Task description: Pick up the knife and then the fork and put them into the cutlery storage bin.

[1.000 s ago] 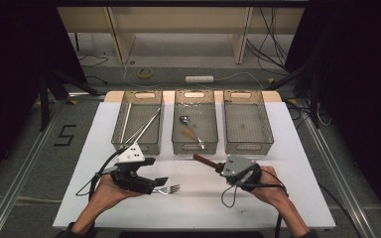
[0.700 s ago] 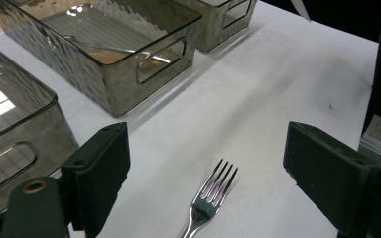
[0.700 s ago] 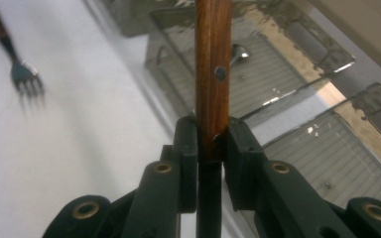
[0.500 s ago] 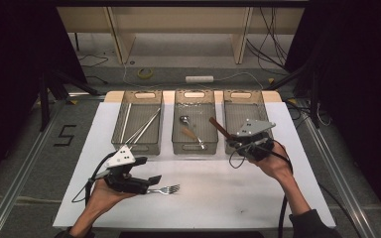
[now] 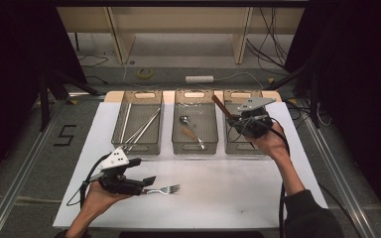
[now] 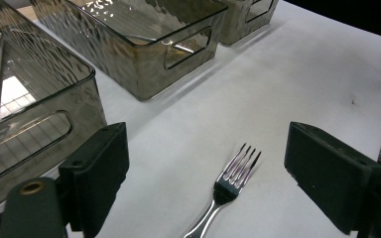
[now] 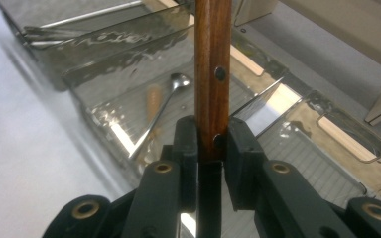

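The wooden-handled utensil (image 7: 212,74) is clamped by its brown riveted handle in the right claw (image 7: 211,144), both pads pressed on the wood, handle pointing up and away. In the high view it (image 5: 219,106) is held over the right bin (image 5: 238,147), so a drop into that bin is judged to be the step in hand; the business end is hidden behind the claw, so the type of utensil cannot be told. The grip is low on the handle, probably so the piece can be carried tilted over the bin wall.

The fork (image 6: 230,184) lies flat on the white table (image 5: 238,193), tines pointing away from the left claw (image 6: 206,173), whose jaws stand wide open to either side of it, not touching. It is likely lined up as the next pick.

3 clear bins sit in a row at the far side: the left bin (image 5: 124,144) holds long thin metal sticks (image 5: 141,130), the middle bin (image 5: 178,148) holds a spoon (image 5: 184,119) and a wood-handled piece (image 5: 192,136). Sorting by type is judged to be the reason for the layout.
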Demonstrator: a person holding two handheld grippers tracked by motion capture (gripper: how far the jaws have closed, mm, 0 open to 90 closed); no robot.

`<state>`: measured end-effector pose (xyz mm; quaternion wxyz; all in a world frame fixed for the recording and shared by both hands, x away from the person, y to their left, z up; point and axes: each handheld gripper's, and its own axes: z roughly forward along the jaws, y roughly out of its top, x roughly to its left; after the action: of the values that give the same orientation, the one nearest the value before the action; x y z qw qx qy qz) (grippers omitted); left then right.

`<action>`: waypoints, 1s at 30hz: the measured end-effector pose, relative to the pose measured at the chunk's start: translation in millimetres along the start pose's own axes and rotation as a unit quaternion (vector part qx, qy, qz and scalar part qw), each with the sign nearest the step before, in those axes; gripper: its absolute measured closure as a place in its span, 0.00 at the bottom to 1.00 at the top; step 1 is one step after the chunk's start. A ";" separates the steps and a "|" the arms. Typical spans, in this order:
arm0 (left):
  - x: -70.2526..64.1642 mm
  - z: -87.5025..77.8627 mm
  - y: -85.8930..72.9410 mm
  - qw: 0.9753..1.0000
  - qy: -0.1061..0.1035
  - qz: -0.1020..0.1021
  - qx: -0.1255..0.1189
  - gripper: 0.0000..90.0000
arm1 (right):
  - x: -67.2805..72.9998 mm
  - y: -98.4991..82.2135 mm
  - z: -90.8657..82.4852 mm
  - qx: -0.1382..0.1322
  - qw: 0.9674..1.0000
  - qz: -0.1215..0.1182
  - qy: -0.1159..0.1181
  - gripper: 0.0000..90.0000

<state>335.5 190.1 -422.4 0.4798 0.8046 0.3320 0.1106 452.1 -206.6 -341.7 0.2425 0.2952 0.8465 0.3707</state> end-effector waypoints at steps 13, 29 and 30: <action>-0.7 -2.5 -5.8 1.000 0.011 0.003 0.011 0.18 | -33.6 7.6 25.2 0.011 0.998 0.056 -0.024 0.87; 0.7 -3.1 -9.6 1.000 0.011 0.008 0.024 0.18 | -55.2 -6.6 61.0 0.032 0.990 0.122 -0.057 0.86; 0.5 -3.1 -9.9 1.000 0.012 0.007 0.026 0.18 | -55.4 -7.5 62.4 0.035 0.989 0.127 -0.059 0.86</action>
<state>330.1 195.8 -429.3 0.4538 0.8176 0.3350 0.1152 528.3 -218.2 -374.7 0.2325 0.4304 0.7987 0.3503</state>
